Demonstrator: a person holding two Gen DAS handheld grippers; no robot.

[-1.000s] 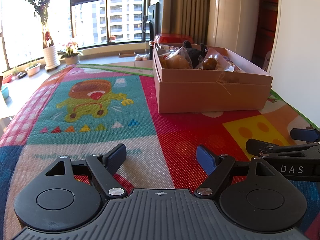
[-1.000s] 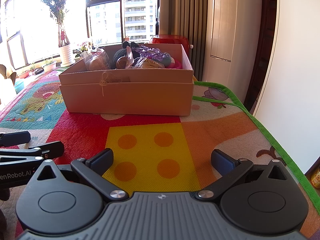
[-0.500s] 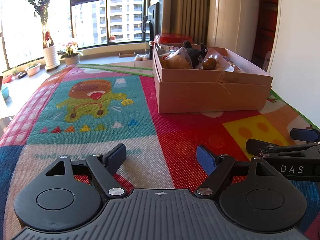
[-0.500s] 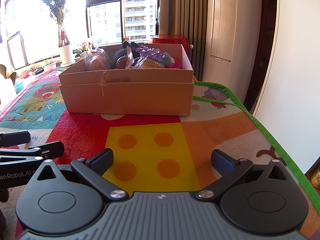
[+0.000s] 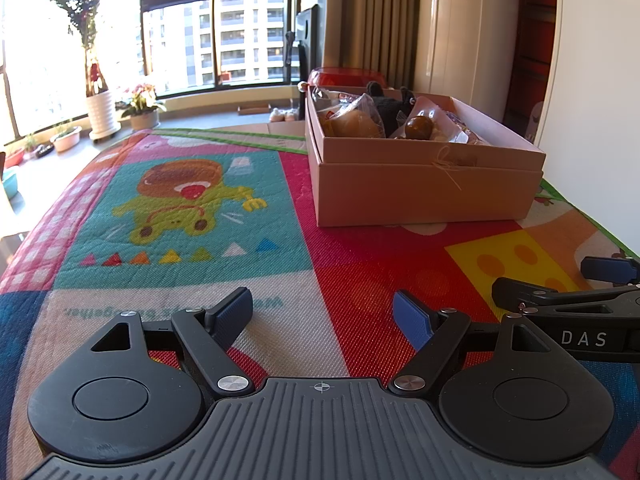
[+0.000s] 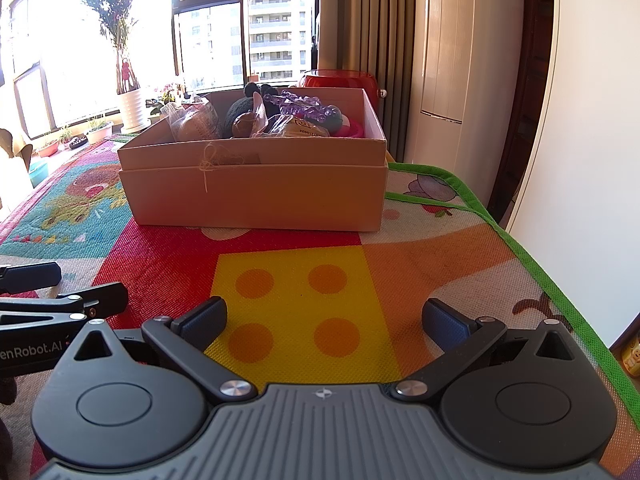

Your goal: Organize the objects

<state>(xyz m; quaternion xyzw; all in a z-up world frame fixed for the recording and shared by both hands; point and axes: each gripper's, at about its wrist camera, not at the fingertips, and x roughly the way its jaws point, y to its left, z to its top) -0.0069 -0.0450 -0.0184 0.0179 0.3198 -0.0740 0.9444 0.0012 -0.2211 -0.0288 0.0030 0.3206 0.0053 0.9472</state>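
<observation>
A tan cardboard box [image 5: 424,190] stands on the colourful play mat, also in the right wrist view [image 6: 256,192]. It holds bagged snacks [image 5: 352,122], a black plush toy [image 5: 386,106], a brown ball [image 5: 418,124] and purple beads [image 6: 304,106]. My left gripper [image 5: 323,314] is open and empty, low over the mat, well short of the box. My right gripper [image 6: 324,320] is open and empty over the yellow patch. Each gripper shows at the edge of the other's view.
The play mat [image 5: 192,208] covers the surface; its green edge [image 6: 532,264] runs along the right by a white wall. A red container [image 6: 340,78] stands behind the box. Potted plants [image 5: 100,112] line the window sill.
</observation>
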